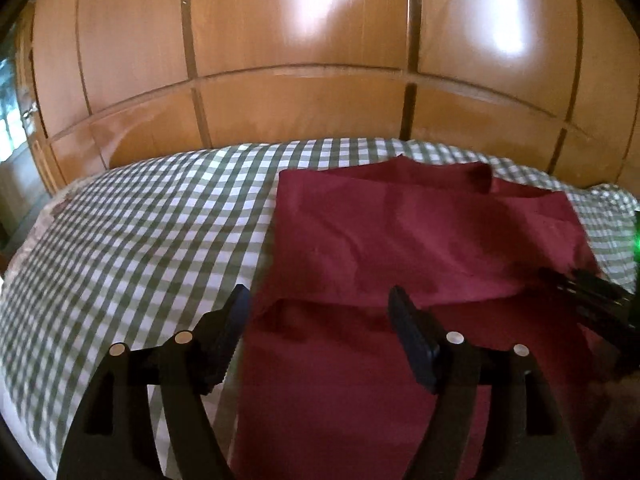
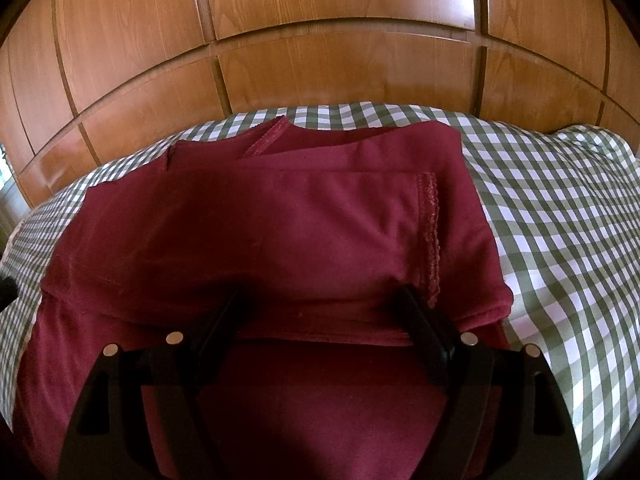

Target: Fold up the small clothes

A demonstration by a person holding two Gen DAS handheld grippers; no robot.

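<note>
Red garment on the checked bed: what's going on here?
A person with a gripper in each hand is folding a dark red garment with lace trim on a bed covered by a green-and-white checked sheet, in front of a wooden wardrobe. The garment already lies partly folded, with one layer doubled over another. The left gripper is open near the garment's left edge, with nothing between its fingers. The right gripper is open too, its fingers at the folded edge, not pinching it.

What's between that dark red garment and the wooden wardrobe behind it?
Only a bare strip of the checked bedsheet separates the dark red garment from the wooden wardrobe; nothing else lies there, seen best in the right wrist view.
</note>
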